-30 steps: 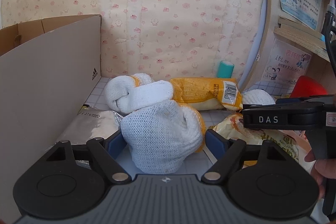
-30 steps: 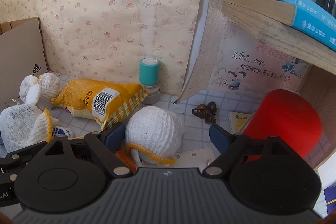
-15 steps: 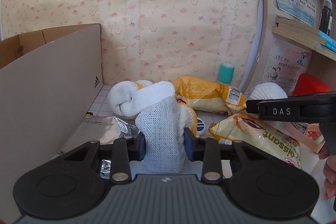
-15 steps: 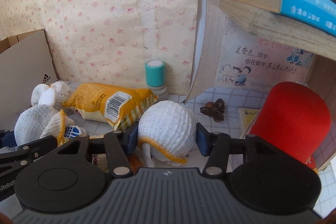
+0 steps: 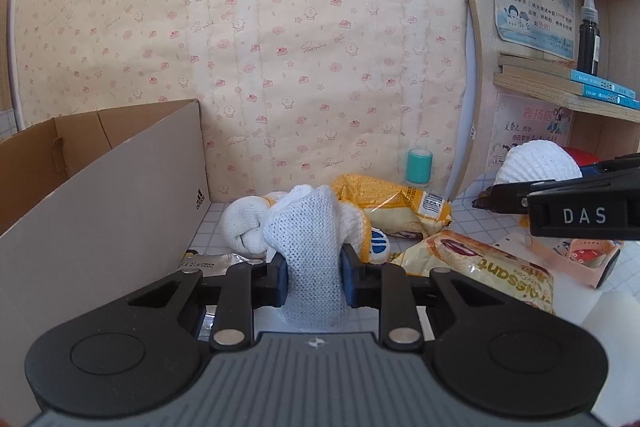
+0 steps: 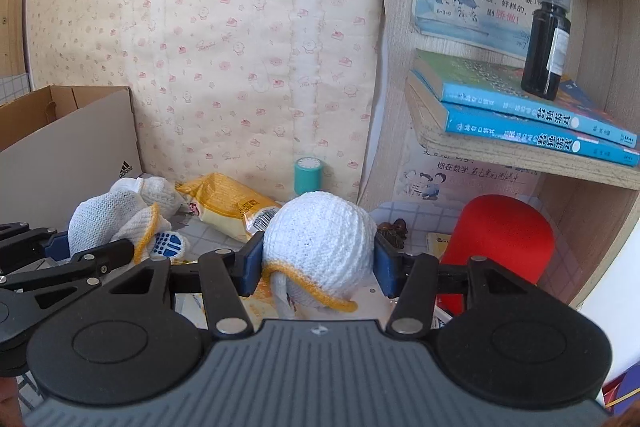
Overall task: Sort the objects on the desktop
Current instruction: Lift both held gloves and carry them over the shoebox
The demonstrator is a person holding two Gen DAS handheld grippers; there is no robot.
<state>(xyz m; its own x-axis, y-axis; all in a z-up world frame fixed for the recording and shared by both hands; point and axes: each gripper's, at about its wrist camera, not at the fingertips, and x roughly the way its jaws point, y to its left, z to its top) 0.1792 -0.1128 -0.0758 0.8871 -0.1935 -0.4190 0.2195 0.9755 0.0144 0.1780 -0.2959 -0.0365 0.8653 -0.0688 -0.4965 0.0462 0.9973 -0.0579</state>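
Beside the cardboard box (image 5: 104, 195), a white knitted glove (image 5: 314, 247) is being clamped between the closed jaws of the left gripper (image 5: 314, 277). Further right, a balled white glove (image 6: 318, 245) is being gripped by the right gripper (image 6: 316, 269), beside the red cylinder (image 6: 500, 239).

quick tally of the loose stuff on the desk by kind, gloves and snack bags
white knit gloves: 3, one in the left tongs, one bundled behind it, one balled in the right tongs
snack bags: 2, a yellow bag and a croissant bag
total: 5
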